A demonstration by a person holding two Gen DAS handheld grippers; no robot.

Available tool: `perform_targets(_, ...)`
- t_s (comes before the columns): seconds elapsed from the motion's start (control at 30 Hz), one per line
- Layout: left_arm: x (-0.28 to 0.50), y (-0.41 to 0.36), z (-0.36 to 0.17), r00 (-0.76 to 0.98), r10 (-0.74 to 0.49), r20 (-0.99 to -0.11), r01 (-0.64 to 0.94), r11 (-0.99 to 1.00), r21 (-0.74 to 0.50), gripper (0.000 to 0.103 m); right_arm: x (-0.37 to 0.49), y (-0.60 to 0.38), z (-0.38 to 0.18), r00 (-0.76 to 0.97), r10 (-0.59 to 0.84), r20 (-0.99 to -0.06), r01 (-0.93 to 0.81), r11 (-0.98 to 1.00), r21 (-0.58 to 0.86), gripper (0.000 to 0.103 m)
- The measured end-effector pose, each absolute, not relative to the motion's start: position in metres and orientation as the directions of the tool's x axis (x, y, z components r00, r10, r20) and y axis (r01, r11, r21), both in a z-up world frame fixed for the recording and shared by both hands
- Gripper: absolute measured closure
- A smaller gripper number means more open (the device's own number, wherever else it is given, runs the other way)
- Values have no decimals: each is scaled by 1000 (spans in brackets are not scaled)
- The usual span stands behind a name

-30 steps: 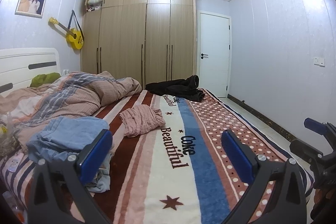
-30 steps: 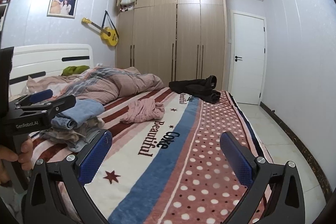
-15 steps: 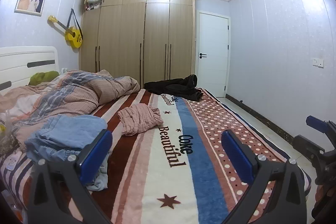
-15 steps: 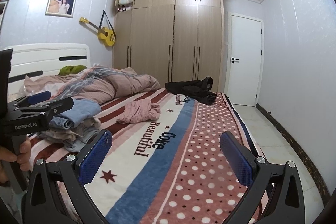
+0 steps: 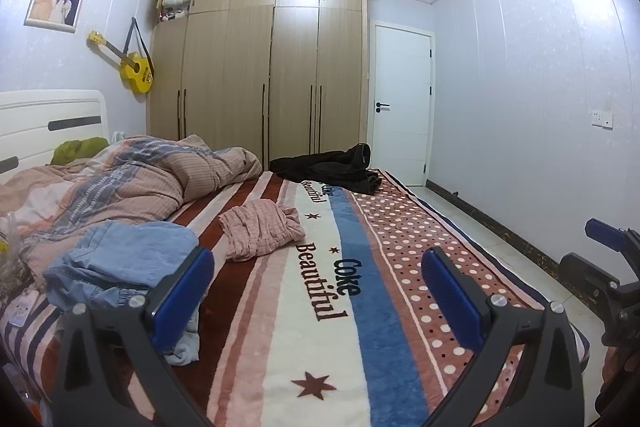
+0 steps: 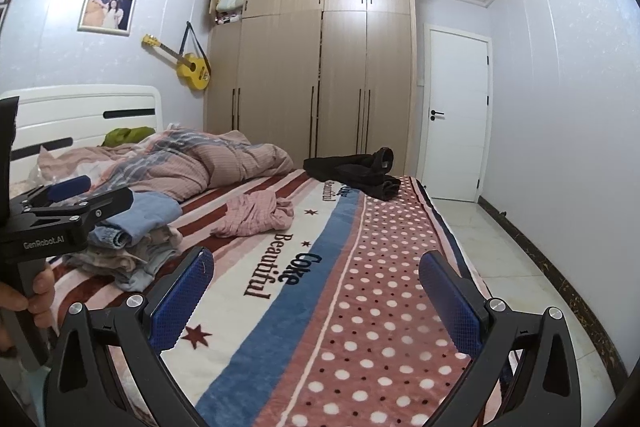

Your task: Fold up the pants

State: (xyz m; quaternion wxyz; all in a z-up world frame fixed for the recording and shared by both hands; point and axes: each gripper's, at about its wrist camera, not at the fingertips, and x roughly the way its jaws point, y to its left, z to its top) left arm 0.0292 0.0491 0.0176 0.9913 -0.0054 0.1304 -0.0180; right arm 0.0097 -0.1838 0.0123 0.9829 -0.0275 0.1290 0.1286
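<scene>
The blanket (image 5: pixel 320 307) on the bed reads "Coke Beautiful", and the left gripper (image 6: pixel 60 211), seen from the right wrist, is marked "GenRobot.AI". A stack of folded clothes (image 6: pixel 132 243) is partly hidden behind that gripper, its lower layers hard to tell apart. Both the left gripper and the right gripper (image 6: pixel 316 291) hover with jaws spread wide and empty, well apart from the crumpled pink checked pants (image 5: pixel 260 231) mid-bed and the black pants (image 5: pixel 332 169) at the far edge.
</scene>
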Motion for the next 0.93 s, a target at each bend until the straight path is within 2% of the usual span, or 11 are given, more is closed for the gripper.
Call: perform_targets(0.93,27,52,15,963,-35,-268,29,999,-28,1,10,-185,12,934,245,-260,-260,965,-23,0)
